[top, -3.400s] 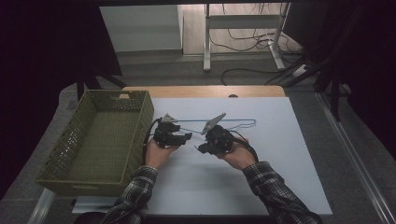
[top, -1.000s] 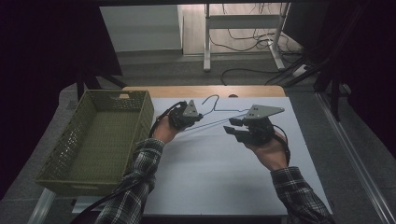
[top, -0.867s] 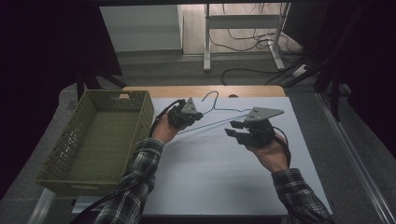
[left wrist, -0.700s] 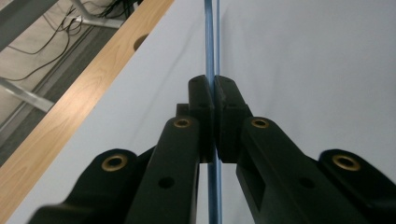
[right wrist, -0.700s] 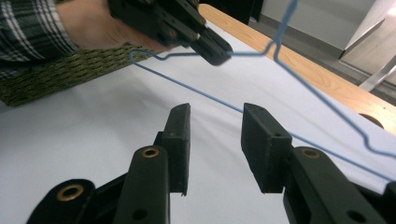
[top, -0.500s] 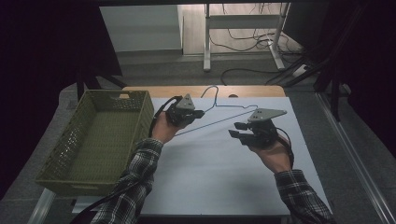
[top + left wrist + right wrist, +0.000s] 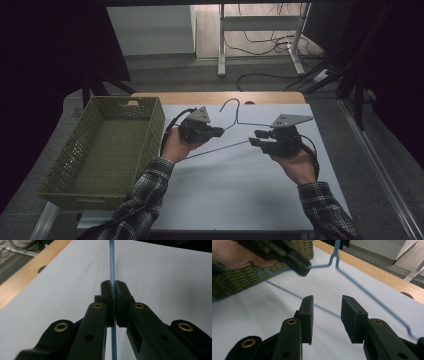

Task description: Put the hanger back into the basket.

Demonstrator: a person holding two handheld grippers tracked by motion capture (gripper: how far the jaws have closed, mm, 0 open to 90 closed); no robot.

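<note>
A blue wire hanger [image 7: 235, 131] is held above the white table [image 7: 235, 200], just right of the green basket [image 7: 100, 150]; its hook points twd the far wooden edge [image 7: 215, 97]. The left gripper [image 7: 219, 132] is clamped on the hanger's left shoulder wire, near the neck; in the left gripper view the wire [image 7: 112, 270] is seen pinched dead centre betw. the shut jaws, running straight up and away. The right gripper [image 7: 253, 138] is held apart, jaws released and empty; in the right gripper view the bottom bar [image 7: 287, 293] is seen passing behind the gap, not betw. the pads [image 7: 308, 315], and the right shoulder wire [image 7: 372, 300] runs off to the lower right. So the hanger is carried by one thin pinch only. Risks, as judged: the wire is round and slick, so it can be expected to swivel in the left grip w/ any wrist tilt, and the far end may then swing down and catch on the table. If the right gripper is closed too early, w/o the bar being brought fully betw. the pads, the wire is likely to be nudged away or clipped at the tips and sprung out. If the hanger is meant for the basket, the hook or a corner could be snagged on the basket's woven wall, since the hanger looks abt as wide as the opening.
</note>
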